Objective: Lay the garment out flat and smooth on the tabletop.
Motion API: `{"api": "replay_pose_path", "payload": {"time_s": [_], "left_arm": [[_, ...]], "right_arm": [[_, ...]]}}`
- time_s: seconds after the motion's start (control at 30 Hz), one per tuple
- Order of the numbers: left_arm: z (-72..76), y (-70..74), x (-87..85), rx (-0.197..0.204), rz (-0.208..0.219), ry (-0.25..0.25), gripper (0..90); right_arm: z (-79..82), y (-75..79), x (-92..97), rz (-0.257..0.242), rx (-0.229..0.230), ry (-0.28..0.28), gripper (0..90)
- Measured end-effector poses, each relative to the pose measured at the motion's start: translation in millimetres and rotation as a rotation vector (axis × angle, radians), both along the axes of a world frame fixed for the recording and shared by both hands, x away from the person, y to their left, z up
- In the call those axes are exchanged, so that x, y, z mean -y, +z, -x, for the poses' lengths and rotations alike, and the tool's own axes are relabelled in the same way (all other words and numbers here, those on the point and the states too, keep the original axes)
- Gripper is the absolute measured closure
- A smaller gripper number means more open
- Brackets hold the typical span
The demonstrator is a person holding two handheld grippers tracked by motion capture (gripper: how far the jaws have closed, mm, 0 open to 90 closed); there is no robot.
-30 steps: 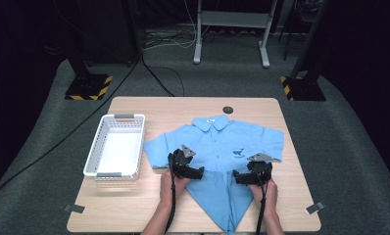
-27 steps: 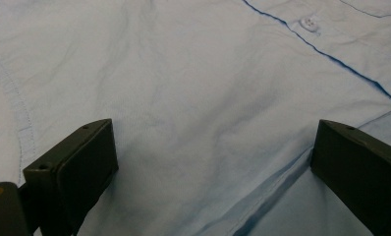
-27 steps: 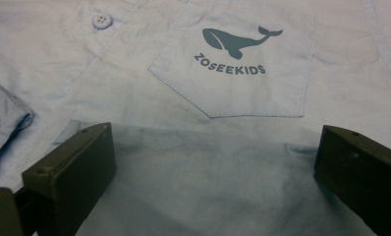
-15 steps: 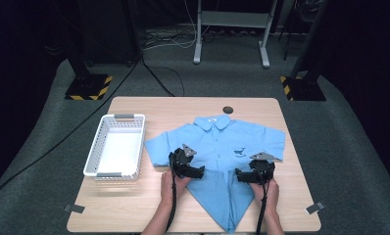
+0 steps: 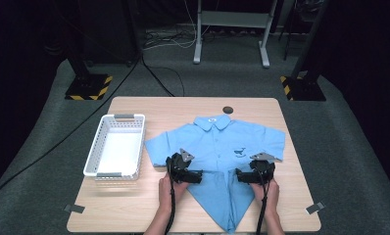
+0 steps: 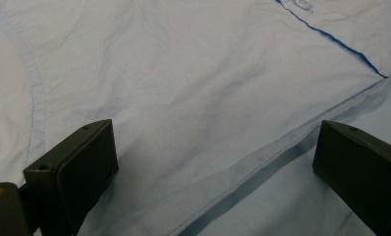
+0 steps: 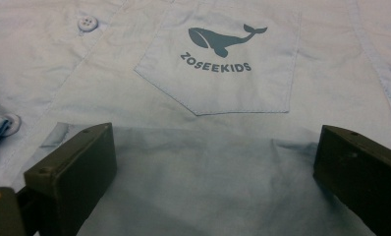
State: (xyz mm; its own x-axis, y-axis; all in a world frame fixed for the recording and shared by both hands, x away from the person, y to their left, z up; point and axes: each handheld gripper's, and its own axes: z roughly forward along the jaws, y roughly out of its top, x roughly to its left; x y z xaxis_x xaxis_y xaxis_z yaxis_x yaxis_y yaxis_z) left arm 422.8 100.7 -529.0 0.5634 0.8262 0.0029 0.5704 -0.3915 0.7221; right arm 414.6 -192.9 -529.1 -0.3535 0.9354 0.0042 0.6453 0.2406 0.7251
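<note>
The blue shirt (image 5: 217, 147) lies flat at the centre of the worktop (image 5: 149, 210), its lower part folded to a point toward the bottom edge. The left claw (image 5: 199, 177) and right claw (image 5: 237, 176) rest on it at lower centre, jaws spread wide over the cloth, gripping nothing. A white basket (image 5: 99, 147) stands at the left.

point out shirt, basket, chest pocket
shirt (image 5: 217, 142): high view, front panel below the collar.
basket (image 5: 97, 154): high view, left wall.
chest pocket (image 7: 218, 83): right gripper view, fabric under the whale print.
</note>
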Motion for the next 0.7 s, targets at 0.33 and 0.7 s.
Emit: {"api": "replay_pose_path", "payload": {"time_s": [0.33, 0.7], "left_arm": [[-1.8, 0.0, 0.6, -0.002, 0.002, 0.002, 2.4], [-1.8, 0.0, 0.6, -0.002, 0.002, 0.001, 2.5]], "right_arm": [[14.5, 21.4, -19.7, -0.044, 0.025, 0.14, 5.7], [21.3, 3.5, -29.2, -0.005, 0.018, 0.142, 23.8]]}}
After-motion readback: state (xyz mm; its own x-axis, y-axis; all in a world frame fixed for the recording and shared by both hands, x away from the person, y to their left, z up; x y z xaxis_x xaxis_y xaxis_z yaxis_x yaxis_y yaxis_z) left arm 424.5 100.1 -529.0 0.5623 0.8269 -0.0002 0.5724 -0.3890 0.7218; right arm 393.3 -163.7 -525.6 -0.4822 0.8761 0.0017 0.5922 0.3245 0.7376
